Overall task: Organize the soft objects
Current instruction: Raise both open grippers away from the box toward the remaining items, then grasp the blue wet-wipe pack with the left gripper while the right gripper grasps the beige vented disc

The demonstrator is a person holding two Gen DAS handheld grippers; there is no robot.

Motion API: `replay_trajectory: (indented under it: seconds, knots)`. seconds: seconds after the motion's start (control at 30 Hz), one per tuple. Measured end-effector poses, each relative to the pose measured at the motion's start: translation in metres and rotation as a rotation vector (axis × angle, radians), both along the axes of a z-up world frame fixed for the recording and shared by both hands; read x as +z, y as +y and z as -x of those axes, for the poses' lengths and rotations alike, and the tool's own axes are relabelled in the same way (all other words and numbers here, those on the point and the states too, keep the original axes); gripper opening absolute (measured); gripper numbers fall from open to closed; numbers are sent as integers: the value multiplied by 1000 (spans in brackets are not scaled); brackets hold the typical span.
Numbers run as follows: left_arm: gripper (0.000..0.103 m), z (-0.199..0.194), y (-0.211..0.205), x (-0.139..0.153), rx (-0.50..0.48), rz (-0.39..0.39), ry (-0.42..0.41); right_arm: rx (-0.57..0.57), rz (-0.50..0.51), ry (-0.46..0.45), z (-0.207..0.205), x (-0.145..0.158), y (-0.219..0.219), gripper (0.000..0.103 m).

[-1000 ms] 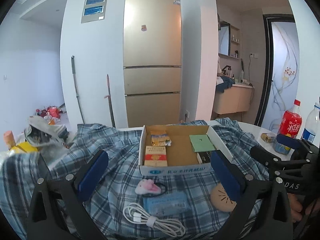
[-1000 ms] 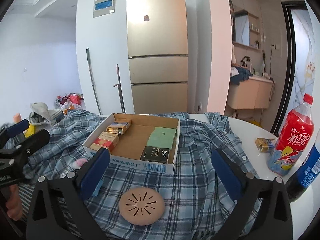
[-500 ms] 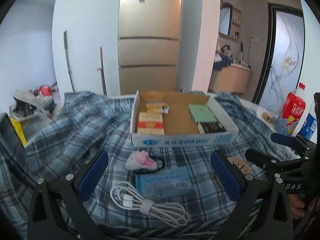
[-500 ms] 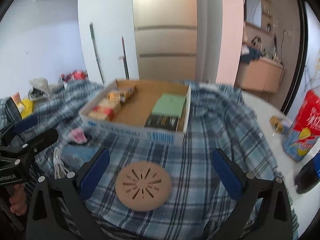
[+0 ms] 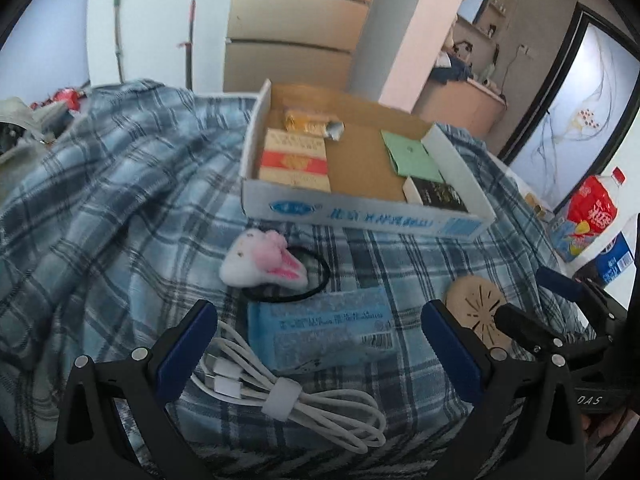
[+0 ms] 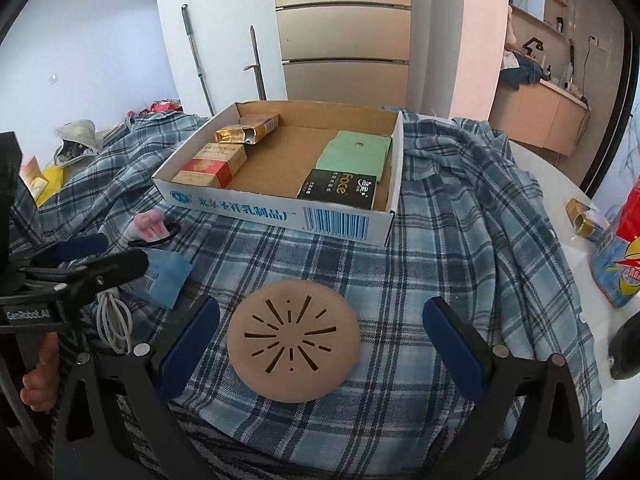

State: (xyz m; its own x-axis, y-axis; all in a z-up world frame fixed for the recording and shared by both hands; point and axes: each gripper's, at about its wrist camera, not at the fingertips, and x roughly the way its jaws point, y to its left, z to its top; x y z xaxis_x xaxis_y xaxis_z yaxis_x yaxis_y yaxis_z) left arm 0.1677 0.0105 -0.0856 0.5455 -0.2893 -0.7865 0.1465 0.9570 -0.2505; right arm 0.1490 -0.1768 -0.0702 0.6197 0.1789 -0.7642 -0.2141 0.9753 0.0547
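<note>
Left wrist view: left gripper (image 5: 320, 338) wide, empty, over tissue pack (image 5: 318, 332) just before the box (image 5: 360, 214). Pack looks light, squashy; pinch across its short sides. Right gripper (image 6: 320, 334) wide, empty, straddling disc (image 6: 294, 346).

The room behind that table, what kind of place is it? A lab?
More likely someone's home, probably a kitchen and dining corner. A tall fridge stands against the back wall, a counter with a tap sits to the right, and soda bottles share the table with a plaid shirt.
</note>
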Motion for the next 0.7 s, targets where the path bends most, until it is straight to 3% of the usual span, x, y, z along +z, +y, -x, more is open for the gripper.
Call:
replay_trajectory:
  seconds: [0.13, 0.43, 0.53, 0.7]
  knots:
    - [103, -6, -4, -8, -19, -11, 45, 2, -3, 20, -3, -3, 0, 101]
    - [103, -2, 1, 4, -16, 32, 12, 4, -8, 23, -2, -2, 0, 101]
    - [103, -7, 1, 10, -3, 27, 35, 7, -9, 34, -3, -3, 0, 101]
    - [103, -21, -11, 6, -18, -41, 94, 2, -23, 36, -4, -3, -2, 101]
